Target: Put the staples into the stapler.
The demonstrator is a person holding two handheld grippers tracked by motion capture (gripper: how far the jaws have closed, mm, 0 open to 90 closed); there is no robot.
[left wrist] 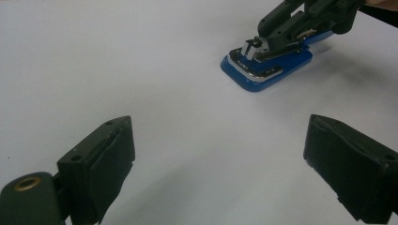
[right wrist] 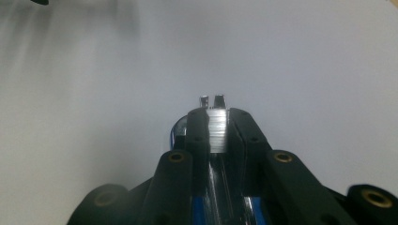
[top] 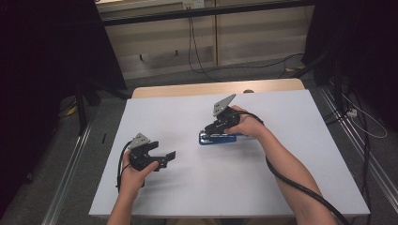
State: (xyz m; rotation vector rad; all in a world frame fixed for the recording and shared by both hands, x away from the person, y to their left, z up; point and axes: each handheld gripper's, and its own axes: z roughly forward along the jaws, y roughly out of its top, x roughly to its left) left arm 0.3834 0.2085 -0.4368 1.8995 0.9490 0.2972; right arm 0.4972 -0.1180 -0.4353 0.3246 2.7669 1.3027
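Right hand-held gripper (top: 212, 130) clamps the blue stapler (top: 217, 138) on the white table (top: 281, 154); left hand-held gripper (top: 165, 158) gapes

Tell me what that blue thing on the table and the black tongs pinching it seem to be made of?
The blue stapler: its base looks like glossy blue plastic, smooth and rounded; the bright parts on top reflect light like polished metal. The right tongs, shut on it, look like matte black plastic with brass-coloured fittings. The table has a plain, dull white surface; its material is unclear.
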